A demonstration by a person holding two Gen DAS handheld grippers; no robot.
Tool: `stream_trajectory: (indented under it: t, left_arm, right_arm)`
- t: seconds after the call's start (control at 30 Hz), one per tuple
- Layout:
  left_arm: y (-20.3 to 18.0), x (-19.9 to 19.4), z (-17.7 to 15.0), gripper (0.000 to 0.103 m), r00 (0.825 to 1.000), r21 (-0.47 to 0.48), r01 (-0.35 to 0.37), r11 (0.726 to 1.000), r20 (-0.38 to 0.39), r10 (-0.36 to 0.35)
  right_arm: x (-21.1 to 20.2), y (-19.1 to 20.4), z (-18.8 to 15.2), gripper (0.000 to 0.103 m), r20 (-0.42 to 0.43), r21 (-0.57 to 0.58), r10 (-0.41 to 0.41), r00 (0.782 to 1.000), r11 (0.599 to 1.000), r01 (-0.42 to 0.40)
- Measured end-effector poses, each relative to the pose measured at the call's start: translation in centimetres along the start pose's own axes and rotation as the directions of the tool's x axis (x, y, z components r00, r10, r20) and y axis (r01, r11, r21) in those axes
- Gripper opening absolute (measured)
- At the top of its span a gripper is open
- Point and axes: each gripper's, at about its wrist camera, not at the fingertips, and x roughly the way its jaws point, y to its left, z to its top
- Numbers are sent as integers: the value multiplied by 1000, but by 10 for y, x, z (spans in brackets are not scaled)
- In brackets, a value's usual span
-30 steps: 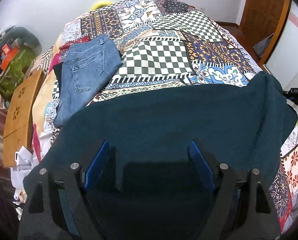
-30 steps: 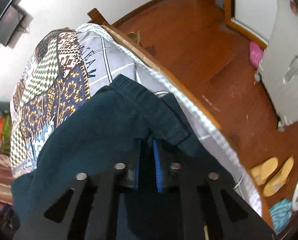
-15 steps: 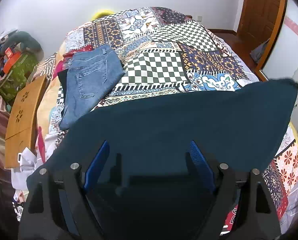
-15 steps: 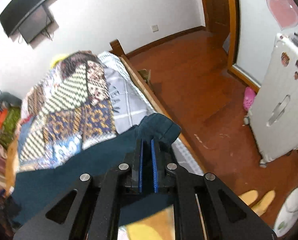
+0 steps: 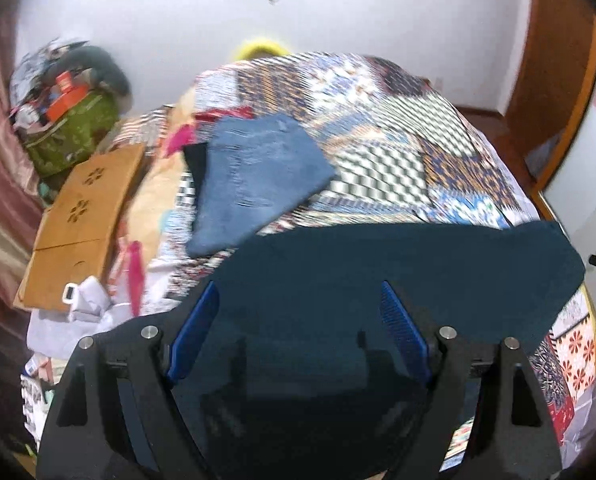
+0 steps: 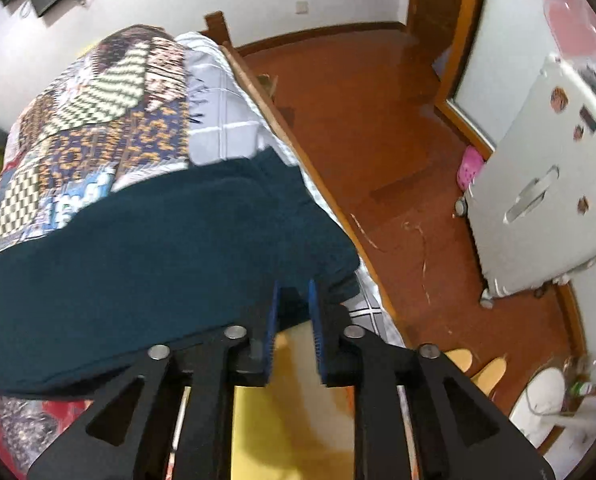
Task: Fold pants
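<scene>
Dark teal pants spread across near end of bed, kept flat, likely for next fold. Left hand-held gripper seen spread wide above teal cloth; nothing visibly pinched. Right hand-held gripper at pants' edge by bed's side rail, jaws opening; cloth edge seen just at tips, pads seemingly not pressing. Counted: one teal pair, one folded blue jeans beyond it toward headboard, two grippers.
</scene>
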Motion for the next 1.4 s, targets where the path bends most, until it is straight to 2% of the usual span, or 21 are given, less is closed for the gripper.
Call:
stream_trajectory:
  t: [0.13,0.2,0.37,0.43,0.5,0.63,0.73,0.8,0.93,1.03,1.17,1.27,1.33,1.37,1.4]
  left_arm:
    - [45,-17,-2,85,997,-52,-57,997,42,59]
    - [73,-25,-5,92,993,-83,-100,992,60,105]
    - [139,-34,-13,93,983,-160,-159,974,66,171]
    - [168,-33,-21,93,982,-185,-168,968,56,181]
    - [191,-27,-28,94,983,-204,-170,964,38,182]
    - [234,-1,-51,94,989,-257,-147,955,-41,141]
    - [258,20,-68,94,988,-291,-142,946,-95,119]
    - [271,39,-80,94,984,-319,-148,936,-139,109]
    - [288,76,-99,92,975,-368,-125,921,-216,46]
    - [290,102,-109,84,963,-396,-103,912,-269,-9]
    - [283,118,-112,72,956,-393,-41,919,-283,-79]
    - [272,126,-110,71,952,-367,2,930,-283,-114]
    - [265,129,-108,69,955,-342,5,940,-278,-106]
    - [264,129,-107,63,957,-333,3,943,-272,-99]
    - [263,128,-106,49,960,-323,3,946,-264,-93]
  right_arm:
    - [-40,45,11,32,97,-91,54,994,995,-45]
    - [-54,69,14,34,132,-130,92,987,989,-75]
    - [-85,162,21,38,176,-273,237,956,944,-184]
    - [-88,200,20,43,172,-328,291,941,918,-224]
    - [-89,232,18,44,160,-372,332,930,893,-254]
    - [-75,313,10,45,83,-456,403,911,828,-325]
    - [-61,353,2,45,14,-499,430,903,785,-367]
    - [-50,380,-4,45,-37,-534,437,898,751,-388]
    - [-27,433,-14,45,-135,-602,424,896,683,-414]
    - [-7,470,-20,45,-198,-643,399,895,636,-426]
    - [22,508,-27,45,-275,-668,353,894,598,-442]
    - [44,530,-34,45,-350,-666,320,880,576,-474]
    - [53,539,-37,45,-375,-673,292,880,567,-475]
    - [60,544,-41,45,-390,-677,270,880,564,-473]
    - [65,548,-46,45,-404,-679,261,877,556,-479]
